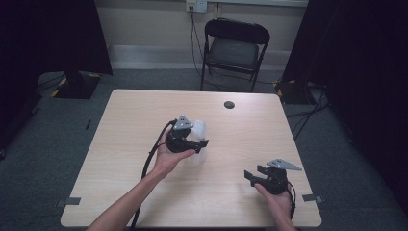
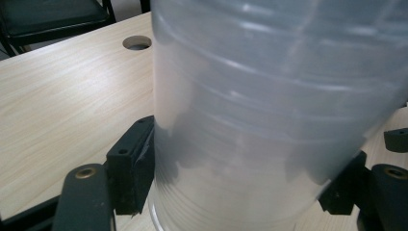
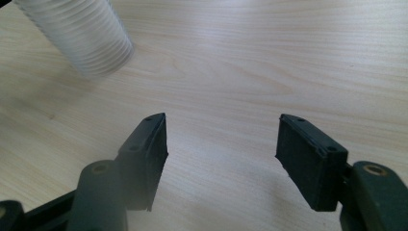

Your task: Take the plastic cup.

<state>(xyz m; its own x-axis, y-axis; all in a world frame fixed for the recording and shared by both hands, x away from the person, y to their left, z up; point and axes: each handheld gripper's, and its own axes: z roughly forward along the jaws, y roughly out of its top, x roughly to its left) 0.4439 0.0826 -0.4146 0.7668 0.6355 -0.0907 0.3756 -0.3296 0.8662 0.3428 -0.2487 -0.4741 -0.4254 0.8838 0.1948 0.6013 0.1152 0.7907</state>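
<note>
Near the middle of the table (image 1: 144, 115), a stack of translucent plastic cups (image 2: 269, 120) sits clamped between the pads of the left gripper (image 1: 199, 144). Its top is cut off and its base hard to make out. The right gripper (image 3: 221, 144), near the table's front right corner, gapes wide and empty.

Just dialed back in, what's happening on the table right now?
A person is working at the wooden table with a gripper in each hand. The left gripper has a stack of clear plastic cups between its jaws, and both pads sit against the stack near its base. The right gripper hangs over bare tabletop with its jaws wide apart and nothing between them. A black folding chair stands beyond the table.
</note>
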